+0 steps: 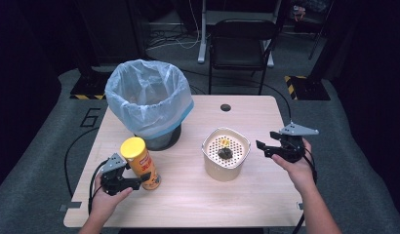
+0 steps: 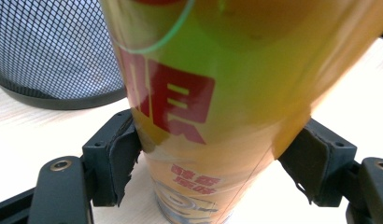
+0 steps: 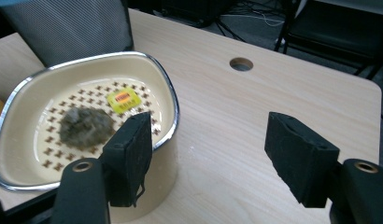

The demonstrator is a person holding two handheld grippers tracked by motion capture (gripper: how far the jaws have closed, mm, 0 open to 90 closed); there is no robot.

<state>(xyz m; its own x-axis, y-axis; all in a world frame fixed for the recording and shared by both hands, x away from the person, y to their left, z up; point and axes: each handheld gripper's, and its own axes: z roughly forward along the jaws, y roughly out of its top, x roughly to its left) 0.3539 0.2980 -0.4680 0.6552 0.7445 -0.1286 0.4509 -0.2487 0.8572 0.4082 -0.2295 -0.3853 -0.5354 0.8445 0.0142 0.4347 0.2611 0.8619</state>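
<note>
A tall orange chips can with a yellow lid leans at the table's front left. My left gripper is shut on its lower half. In the left gripper view both pads press the can from either side. Right of centre stands a cream perforated bowl with a chrome rim. It holds a dark grey clump and a yellow sticker. My right gripper hovers open just right of the bowl. In the right gripper view its jaws stand wide apart beside the rim, with the clump to the left.
A black mesh bin lined with a pale plastic bag stands at the back left, just behind the can. A cable hole sits near the table's far edge. A black chair stands beyond the table.
</note>
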